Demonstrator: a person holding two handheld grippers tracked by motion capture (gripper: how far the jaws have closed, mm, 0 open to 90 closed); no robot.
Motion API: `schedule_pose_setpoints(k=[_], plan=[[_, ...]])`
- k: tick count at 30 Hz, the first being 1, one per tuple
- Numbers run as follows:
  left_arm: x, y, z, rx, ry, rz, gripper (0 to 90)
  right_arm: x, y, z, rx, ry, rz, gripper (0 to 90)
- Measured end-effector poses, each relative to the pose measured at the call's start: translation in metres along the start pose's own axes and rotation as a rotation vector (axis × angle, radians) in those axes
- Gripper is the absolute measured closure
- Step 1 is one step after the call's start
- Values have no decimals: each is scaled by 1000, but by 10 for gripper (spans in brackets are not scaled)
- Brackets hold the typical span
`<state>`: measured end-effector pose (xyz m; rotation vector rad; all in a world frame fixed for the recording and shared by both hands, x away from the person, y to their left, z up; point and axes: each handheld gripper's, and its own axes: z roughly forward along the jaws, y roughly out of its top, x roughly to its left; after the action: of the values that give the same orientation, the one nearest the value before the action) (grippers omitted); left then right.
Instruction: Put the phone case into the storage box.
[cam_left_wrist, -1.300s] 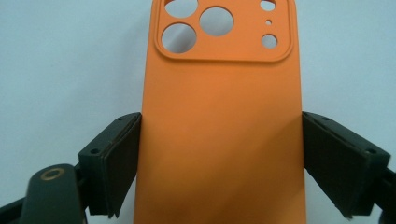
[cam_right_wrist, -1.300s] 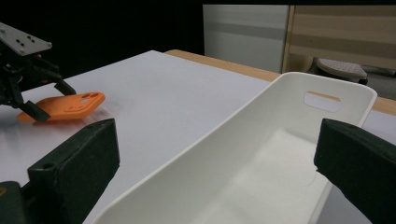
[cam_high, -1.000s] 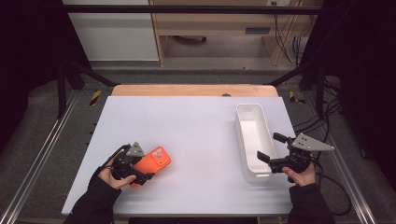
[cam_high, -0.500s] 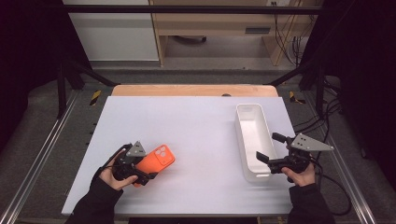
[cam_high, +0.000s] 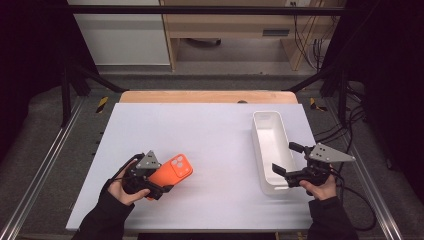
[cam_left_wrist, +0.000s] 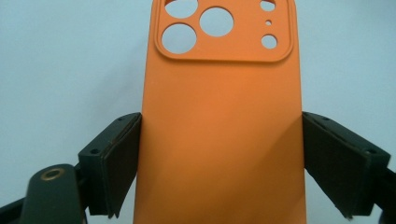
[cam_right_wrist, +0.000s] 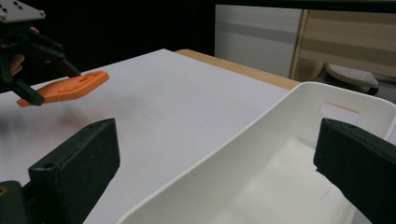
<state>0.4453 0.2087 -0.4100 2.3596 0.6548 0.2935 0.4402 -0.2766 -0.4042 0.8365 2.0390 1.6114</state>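
An orange phone case (cam_high: 175, 169) with camera holes is held at the table's front left, raised a little above the white tabletop (cam_high: 210, 135). My left gripper (cam_high: 159, 179) is shut on the case (cam_left_wrist: 219, 93), its jaws pressing on the two long sides near the lower end (cam_left_wrist: 222, 135). My right gripper (cam_high: 286, 158) stands open at the front right, one jaw on each side of the near right wall of a white bin (cam_high: 256, 145). Nothing is between its fingers (cam_right_wrist: 217, 154) but the bin's rim (cam_right_wrist: 261, 121). The right gripper view shows the case (cam_right_wrist: 70, 86) far off at upper left.
The long white bin has nothing in it and lies lengthwise along the right side of the table. A wooden strip (cam_high: 205, 96) edges the far side. Metal rails (cam_high: 45, 165) run along both sides, and cables (cam_high: 357, 200) trail at the right.
The left gripper has carried the orange case slightly to the right and up. The right gripper has stayed at the bin's near end.
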Motion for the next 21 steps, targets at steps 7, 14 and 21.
schedule_pose_setpoints(k=[7,14,21], plan=[[-1,9,-1,-18,-12,18,154,6,3,4,9,20,-22,11],[-3,19,1,-24,-24,41,154,14,9,8,8,31,-47,10],[-6,29,5,-21,-48,74,154,23,13,14,19,51,-74,9]])
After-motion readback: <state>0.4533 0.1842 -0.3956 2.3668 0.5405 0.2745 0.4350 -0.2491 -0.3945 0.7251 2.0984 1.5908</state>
